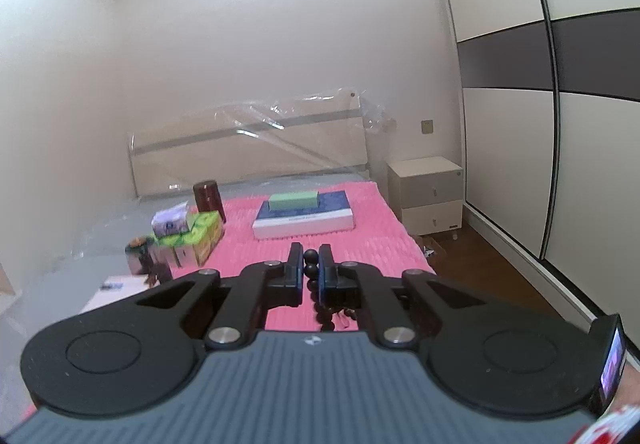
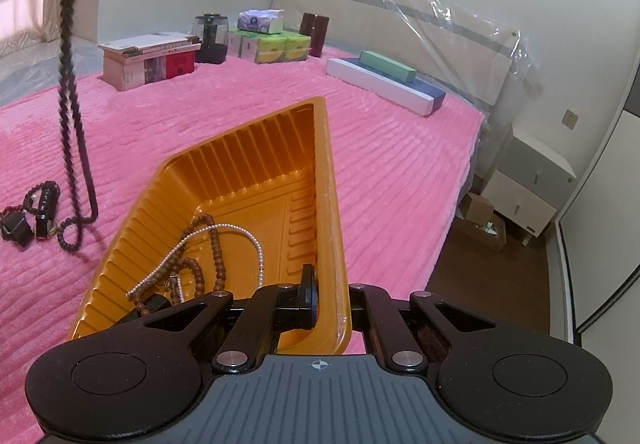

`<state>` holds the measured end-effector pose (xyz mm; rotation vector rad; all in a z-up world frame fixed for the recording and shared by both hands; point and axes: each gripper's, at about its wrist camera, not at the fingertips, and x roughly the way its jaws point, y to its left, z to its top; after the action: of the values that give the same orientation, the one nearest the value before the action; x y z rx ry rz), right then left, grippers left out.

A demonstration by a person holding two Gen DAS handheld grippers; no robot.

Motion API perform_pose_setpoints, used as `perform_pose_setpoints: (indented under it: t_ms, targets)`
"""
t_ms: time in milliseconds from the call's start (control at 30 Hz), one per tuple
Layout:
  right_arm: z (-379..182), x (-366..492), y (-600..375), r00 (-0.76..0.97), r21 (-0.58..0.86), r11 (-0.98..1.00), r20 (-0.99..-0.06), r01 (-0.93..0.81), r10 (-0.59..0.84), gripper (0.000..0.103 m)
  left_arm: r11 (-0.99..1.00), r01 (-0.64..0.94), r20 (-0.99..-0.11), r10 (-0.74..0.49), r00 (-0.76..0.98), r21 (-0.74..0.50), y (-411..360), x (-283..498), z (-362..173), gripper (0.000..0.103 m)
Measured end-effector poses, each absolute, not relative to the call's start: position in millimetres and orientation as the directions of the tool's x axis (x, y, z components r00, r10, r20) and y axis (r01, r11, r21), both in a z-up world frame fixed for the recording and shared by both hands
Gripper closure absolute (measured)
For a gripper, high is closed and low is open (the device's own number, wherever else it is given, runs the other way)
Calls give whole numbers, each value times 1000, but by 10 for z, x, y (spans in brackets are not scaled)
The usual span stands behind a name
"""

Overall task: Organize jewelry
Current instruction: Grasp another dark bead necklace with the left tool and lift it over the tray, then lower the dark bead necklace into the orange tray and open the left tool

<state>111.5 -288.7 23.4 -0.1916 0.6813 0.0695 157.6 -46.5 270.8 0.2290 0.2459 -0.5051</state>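
Up high, the left hand-held gripper (image 1: 311, 264) pinches a dark round-bead necklace (image 1: 311, 258), strands dangling over the ribbed pink bedspread (image 2: 240, 111); the right hand-held gripper (image 2: 326, 300) apparently clamps the fluted orange plastic tray (image 2: 334, 203) rim.

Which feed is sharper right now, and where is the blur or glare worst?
Right wrist view is sharper: tray ribs and the necklaces in it read clearly, though the hanging bead strand is motion-smeared. Left wrist view is soft at left: tissue boxes and jar are smeared, with the wall hazy; the beads between the fingers stay fairly crisp. Both views bow straight edges.
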Motion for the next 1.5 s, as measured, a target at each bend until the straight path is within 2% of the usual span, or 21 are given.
perform_pose_setpoints:
  t_ms: [733, 967, 1500]
  targets:
    - [227, 1135, -2901, 774, -147, 981, -634, -128, 6, 99, 810, 521, -236, -469, 851, 270, -791, 1845, 3463, 97]
    - [224, 1136, -2895, 770, -150, 979, -638, -135, 9, 99, 783, 550, -264, -487, 833, 291, -980, 1887, 3386, 97]
    - [218, 1184, -2926, 760, -146, 977, -649, -154, 22, 99, 695, 628, -399, -495, 772, 350, -1328, 2098, 2865, 97]
